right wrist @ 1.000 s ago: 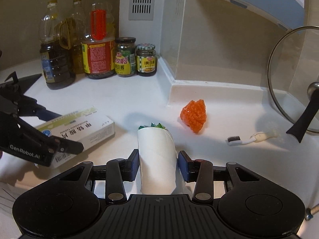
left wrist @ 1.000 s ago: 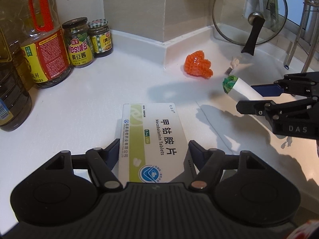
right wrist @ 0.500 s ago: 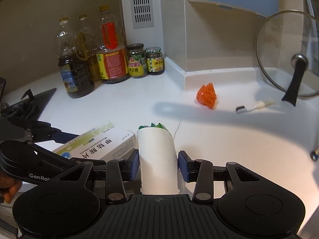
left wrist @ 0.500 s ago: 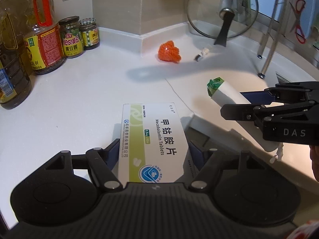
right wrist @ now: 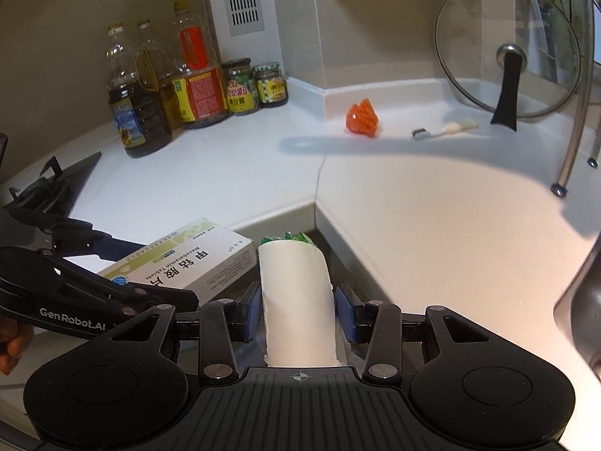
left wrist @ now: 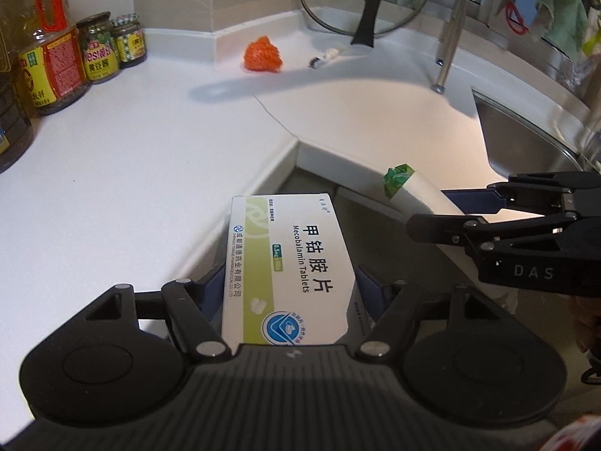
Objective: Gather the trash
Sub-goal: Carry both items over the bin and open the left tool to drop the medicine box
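Left wrist view: the left gripper is clamped on a white and green tablet box printed with "Mecobalamin Tablets", held flat just past the inner corner of the white counter. To its right the right gripper holds a white paper roll with green scrap stuffed in its open end, also off the counter edge. On the counter lie one orange knobbly lump and one small brush, near each other by the back wall. One glass pot lid leans there. Two jars and one red-labelled bottle stand at the left. A steel sink is at the right; its contents cannot be seen.

Right wrist view: the right gripper pinches the white paper roll between its blue pads, green scrap showing at the far end. The left gripper holds the tablet box just beside it. Three bottles with dark or amber liquid and two jars with green-brown contents stand against the wall. The orange lump, the brush and the lid sit at the back.
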Demonstrator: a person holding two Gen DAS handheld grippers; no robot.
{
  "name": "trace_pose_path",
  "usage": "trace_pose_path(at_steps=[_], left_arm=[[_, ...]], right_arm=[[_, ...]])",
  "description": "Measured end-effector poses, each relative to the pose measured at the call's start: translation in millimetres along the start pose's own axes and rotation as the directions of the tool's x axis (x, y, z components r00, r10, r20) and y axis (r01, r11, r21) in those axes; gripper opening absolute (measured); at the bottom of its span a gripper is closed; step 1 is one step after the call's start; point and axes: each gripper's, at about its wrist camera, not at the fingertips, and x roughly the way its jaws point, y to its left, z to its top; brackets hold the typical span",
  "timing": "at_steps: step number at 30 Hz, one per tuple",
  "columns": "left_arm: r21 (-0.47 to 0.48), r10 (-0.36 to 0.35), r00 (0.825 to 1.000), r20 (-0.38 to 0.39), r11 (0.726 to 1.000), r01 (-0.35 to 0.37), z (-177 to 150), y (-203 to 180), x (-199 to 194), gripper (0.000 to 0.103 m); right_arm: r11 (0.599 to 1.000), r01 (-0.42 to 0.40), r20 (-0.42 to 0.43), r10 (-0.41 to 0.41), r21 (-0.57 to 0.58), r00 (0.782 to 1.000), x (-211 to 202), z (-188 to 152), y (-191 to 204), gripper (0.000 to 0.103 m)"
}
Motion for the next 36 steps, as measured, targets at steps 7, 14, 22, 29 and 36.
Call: trace_pose_path(at_steps=[7, 14, 22, 29, 36], left_arm=[[0.01, -0.045, 0.996, -0.072, 0.999, 0.046, -22, -15, 13, 0.07], [-0.028, -0.053, 0.987, -0.15, 0.998, 0.049, -39, -13, 44, 0.07], [-0.071, -0.031, 0.975, -0.22, 0.997, 0.016, -59, -4, 81, 0.07], [-0.093, -0.027, 0.964, -0.264, 0.996, 0.002, -71, 2, 108, 0.07], [-0.111, -0.024, 0.956, -0.292, 0.994, -0.009, -81, 5, 126, 0.07]], right_arm=[[0.999, 0.017, -0.073, -0.015, 0.035, 0.997, 10, -30, -6, 0.042], [0.998, 0.024, -0.148, -0.014, 0.066, 0.989, 33, -52, -14, 0.042], [0.996, 0.033, -0.19, -0.016, 0.086, 0.982, 60, -70, -21, 0.042], [0.993, 0.049, -0.227, -0.024, 0.106, 0.974, 77, -86, -31, 0.042], [0.992, 0.055, -0.25, -0.024, 0.117, 0.968, 89, -94, -38, 0.042]])
